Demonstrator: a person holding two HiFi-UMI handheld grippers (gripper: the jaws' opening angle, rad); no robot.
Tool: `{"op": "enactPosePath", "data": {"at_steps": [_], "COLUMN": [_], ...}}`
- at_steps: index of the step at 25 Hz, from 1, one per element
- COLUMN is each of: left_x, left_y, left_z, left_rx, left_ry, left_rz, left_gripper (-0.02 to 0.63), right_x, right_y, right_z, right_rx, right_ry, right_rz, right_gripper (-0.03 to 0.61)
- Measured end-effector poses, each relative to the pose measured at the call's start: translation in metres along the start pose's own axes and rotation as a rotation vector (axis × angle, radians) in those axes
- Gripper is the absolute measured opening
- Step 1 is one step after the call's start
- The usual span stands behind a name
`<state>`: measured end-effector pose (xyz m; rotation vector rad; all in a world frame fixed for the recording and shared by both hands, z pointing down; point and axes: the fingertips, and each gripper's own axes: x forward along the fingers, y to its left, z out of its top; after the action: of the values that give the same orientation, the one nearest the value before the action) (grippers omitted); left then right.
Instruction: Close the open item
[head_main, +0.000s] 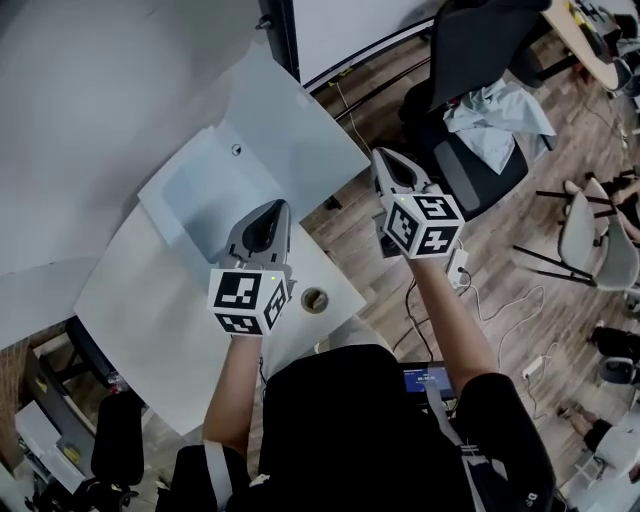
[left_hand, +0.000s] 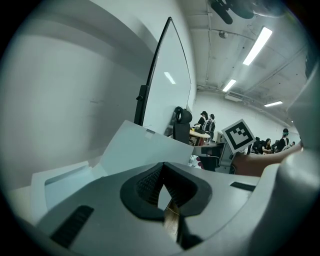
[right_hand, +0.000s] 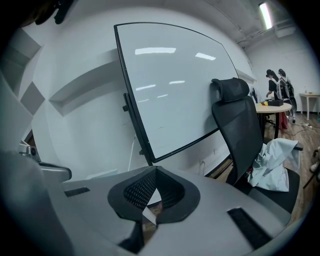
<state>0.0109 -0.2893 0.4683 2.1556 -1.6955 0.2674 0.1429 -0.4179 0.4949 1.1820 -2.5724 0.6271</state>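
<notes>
With jaws together and empty on both, the left gripper (head_main: 270, 212) hovers over the open white box (head_main: 190, 195), likely to push its lid (head_main: 290, 130) down, while the right gripper (head_main: 388, 162) waits aside.

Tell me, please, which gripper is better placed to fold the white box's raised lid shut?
Probably left. The left gripper sits over the table beside the white box, its camera facing the raised lid. The right gripper hangs beyond the table edge, above the floor by the office chair.
</notes>
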Motion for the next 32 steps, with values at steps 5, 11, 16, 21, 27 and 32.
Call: {"op": "enactPosePath", "data": {"at_steps": [5,11,16,21,27,32], "left_x": [0.004,-0.002,-0.014,-0.029,-0.049,-0.066], "left_y": [0.002,0.012,0.024,0.030,0.039,0.045], "left_z": [0.002,0.002,0.004,0.006,0.006,0.005], "left_rx": [0.020,0.012,0.001,-0.007,-0.004,-0.029], "left_ry": [0.006,0.006,-0.007,-0.021,-0.025,-0.028], "left_rz": [0.002,0.043,0.086,0.119,0.160,0.185], "left_gripper": [0.012,0.012,0.012,0.012,0.012,0.012], "right_x": [0.009,0.021,0.026,0.030,0.035,0.044], "right_y": [0.005,0.025,0.046,0.072,0.097,0.108], "right_z": [-0.002,0.005,0.014,0.020,0.025,0.030], "right_rx": [0.015,0.004,-0.022,-0.065,-0.121,-0.191], "right_ry": [-0.009,-0.028,-0.035,-0.028,0.006,0.017], "right_rz": [0.058,0.158,0.252,0.347,0.456,0.478], "right_gripper": [0.037,0.037,0.037,0.037,0.037,0.037]}}
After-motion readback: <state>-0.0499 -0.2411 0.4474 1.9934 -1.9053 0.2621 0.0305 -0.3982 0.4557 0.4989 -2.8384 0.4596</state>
